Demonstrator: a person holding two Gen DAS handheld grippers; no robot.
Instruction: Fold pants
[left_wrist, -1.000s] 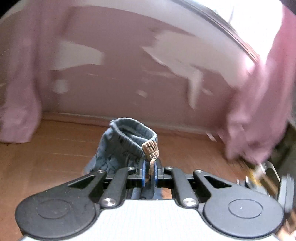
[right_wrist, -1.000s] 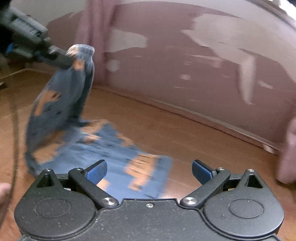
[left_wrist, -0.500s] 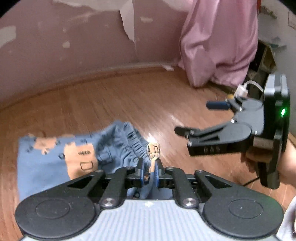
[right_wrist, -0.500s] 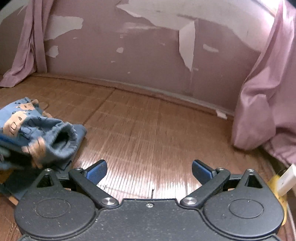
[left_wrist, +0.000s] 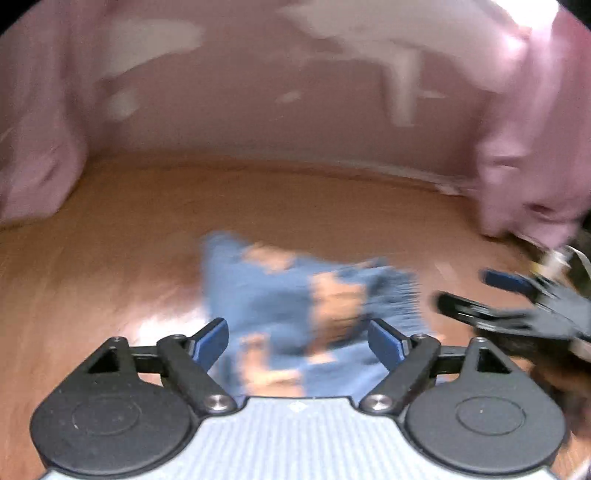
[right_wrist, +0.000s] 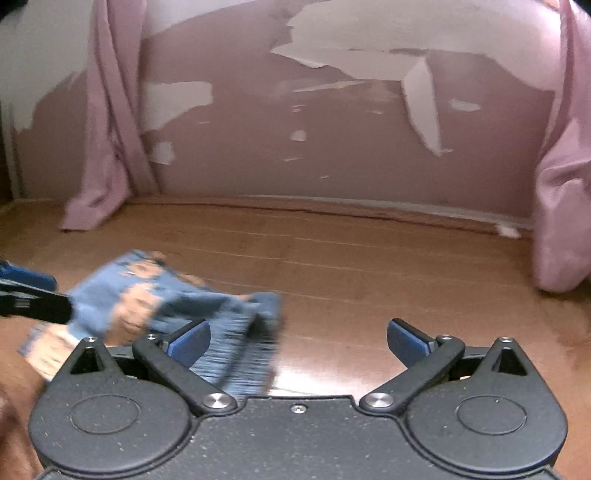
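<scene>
Small blue pants (left_wrist: 295, 306) with tan patches lie bunched on the wooden floor, blurred by motion in the left wrist view. My left gripper (left_wrist: 299, 338) hovers just in front of them, open, with nothing between its blue pads. In the right wrist view the pants (right_wrist: 177, 306) lie at the lower left, their ribbed waistband by the left pad. My right gripper (right_wrist: 299, 339) is open and holds nothing. The right gripper (left_wrist: 517, 299) also shows at the right edge of the left wrist view, beside the waistband. The left gripper's finger (right_wrist: 33, 295) shows at the left edge of the right wrist view.
A pink wall (right_wrist: 332, 140) with peeling paint runs along the back. Pink curtains hang at the left (right_wrist: 107, 147) and right (right_wrist: 565, 206), reaching the floor. Bare wooden floor (right_wrist: 369, 266) stretches beyond the pants. A hand (right_wrist: 14, 387) shows at the lower left.
My left gripper has let go of the pants' waistband and opened; the pants now lie on the floor. Both cameras have swung to face the wall.
</scene>
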